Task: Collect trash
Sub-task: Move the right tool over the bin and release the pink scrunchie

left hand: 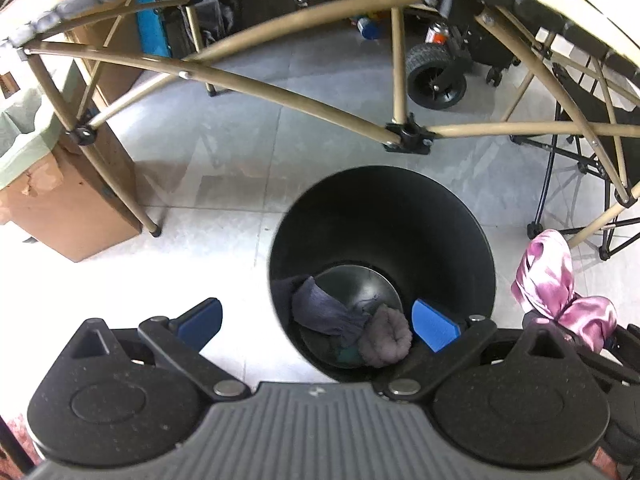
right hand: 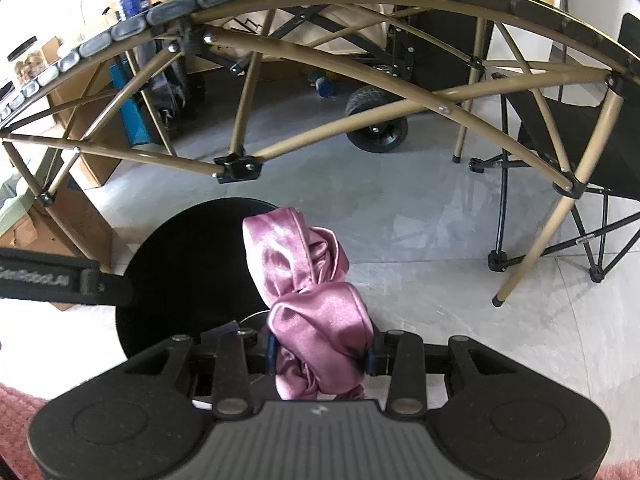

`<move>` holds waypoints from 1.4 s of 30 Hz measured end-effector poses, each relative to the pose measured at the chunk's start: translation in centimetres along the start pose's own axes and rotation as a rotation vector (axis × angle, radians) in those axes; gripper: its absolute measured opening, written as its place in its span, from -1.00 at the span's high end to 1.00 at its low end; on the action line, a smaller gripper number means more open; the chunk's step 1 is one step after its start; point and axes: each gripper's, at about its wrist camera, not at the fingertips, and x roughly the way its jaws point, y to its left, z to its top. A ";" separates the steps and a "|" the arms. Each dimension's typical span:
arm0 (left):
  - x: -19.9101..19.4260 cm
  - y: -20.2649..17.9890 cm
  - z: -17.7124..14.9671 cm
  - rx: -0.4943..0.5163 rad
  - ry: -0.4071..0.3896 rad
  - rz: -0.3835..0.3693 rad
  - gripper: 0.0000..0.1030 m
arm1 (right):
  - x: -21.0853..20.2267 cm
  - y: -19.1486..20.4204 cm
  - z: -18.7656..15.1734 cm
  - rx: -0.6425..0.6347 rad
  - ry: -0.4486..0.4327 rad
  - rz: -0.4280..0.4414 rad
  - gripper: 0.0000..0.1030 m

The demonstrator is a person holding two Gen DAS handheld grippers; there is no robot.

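A black round bin [left hand: 380,216] stands on the pale tiled floor; inside lie a dark blue-grey cloth [left hand: 324,312] and a grey balled-up sock [left hand: 386,336]. My left gripper [left hand: 320,324] is open and empty above the bin's near rim, its right blue pad inside the opening. My right gripper [right hand: 320,354] is shut on a crumpled pink satin cloth [right hand: 308,280], held beside the bin [right hand: 188,264], just right of its rim. The pink cloth also shows at the right of the left wrist view [left hand: 556,280].
A folding table's tan metal frame [left hand: 280,88] arches over the floor ahead. A cardboard box [left hand: 64,200] stands left. A black wheel [left hand: 438,76] and a black folding chair [right hand: 580,128] stand behind and right. A pink rug edge [right hand: 16,412] lies nearby.
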 end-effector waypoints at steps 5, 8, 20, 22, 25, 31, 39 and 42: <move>-0.5 2.3 -0.3 -0.034 -0.014 0.015 -1.00 | 0.4 1.7 0.3 -0.027 0.005 0.015 0.29; -0.5 3.7 -0.4 -0.054 -0.015 0.025 -1.00 | 0.8 3.1 0.5 -0.047 0.010 0.025 0.29; -0.1 9.8 -1.6 -0.147 0.003 0.058 -1.00 | 3.5 7.6 1.4 -0.090 0.083 0.066 0.29; 0.1 10.6 -1.8 -0.160 0.009 0.063 -1.00 | 4.0 8.3 1.4 -0.096 0.100 0.068 0.28; 0.2 11.6 -2.0 -0.177 0.018 0.069 -1.00 | 5.0 8.9 1.6 -0.101 0.129 0.060 0.28; 0.6 12.8 -2.2 -0.201 0.031 0.077 -1.00 | 7.5 9.8 1.8 -0.085 0.204 0.063 0.28; 0.8 12.8 -2.3 -0.200 0.040 0.078 -1.00 | 9.9 10.4 1.6 -0.074 0.265 0.036 0.28; 1.0 12.9 -2.3 -0.200 0.046 0.080 -1.00 | 10.1 10.6 1.5 -0.080 0.268 0.035 0.27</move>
